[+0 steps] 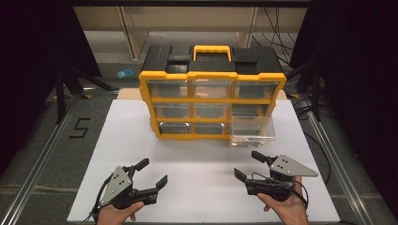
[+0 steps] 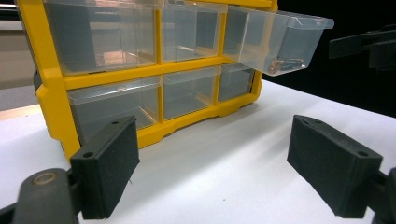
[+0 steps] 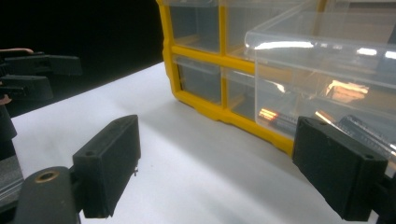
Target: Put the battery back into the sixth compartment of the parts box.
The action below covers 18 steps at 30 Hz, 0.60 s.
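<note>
On the table (image 1: pixel 141 140), one clear drawer (image 1: pixel 251 132) sticks straight out of the yellow organizer (image 1: pixel 212 96) toward the right gripper (image 1: pixel 251 164); both it and the left gripper (image 1: pixel 152 172) have jaws wide open, holding nothing.

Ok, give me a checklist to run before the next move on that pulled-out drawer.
1. Left claw open and holding nothing: ok.
2. Right claw open and holding nothing: ok.
3. Drawer pulled out of the cabinet, middle row, right column: ok.
4. Drawer holds something: ok, small metal parts lie at its front; what they are, cannot tell.
5. Bare table between claws and cabinet: ok.
6. Other drawers shut: ok.
7. Drawer firmly seated in its slot: cannot tell.
</note>
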### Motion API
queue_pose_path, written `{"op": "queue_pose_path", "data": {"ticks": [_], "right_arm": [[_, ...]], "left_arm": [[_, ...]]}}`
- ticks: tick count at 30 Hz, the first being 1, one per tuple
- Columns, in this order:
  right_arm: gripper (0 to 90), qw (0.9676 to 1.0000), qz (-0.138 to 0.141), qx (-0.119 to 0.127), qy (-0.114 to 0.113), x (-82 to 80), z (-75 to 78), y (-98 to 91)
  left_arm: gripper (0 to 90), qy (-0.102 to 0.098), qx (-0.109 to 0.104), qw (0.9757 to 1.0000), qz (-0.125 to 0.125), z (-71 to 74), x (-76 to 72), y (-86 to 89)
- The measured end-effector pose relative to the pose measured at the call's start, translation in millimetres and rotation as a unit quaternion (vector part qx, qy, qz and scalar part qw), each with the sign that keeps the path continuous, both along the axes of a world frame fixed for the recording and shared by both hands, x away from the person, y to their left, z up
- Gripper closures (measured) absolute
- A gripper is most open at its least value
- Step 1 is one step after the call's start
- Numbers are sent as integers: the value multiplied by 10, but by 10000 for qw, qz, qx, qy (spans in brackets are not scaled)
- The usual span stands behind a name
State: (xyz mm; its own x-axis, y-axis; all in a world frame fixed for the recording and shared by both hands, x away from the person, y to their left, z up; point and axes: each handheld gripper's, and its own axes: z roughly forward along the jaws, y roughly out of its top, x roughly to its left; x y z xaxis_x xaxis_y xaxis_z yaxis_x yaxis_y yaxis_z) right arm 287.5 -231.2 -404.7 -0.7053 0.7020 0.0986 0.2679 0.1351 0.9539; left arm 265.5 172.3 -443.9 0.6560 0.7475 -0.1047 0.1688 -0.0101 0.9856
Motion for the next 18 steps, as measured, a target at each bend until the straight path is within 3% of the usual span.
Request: {"op": "queue_pose_path", "data": {"ticks": [13,15,18], "right_arm": [[163,10000,-41,16,-26,-14,-20,-22],[163,10000,-51,20,-46,-12,-20,-22],[163,10000,-47,22,-41,-12,-21,-20]], "left_arm": [[160,-1,-24,10000,-22,-3,3,-6],[160,28,47,10000,10,3,-4,0],[160,-5,-26,10000,-28,-4,4,-6]]}}
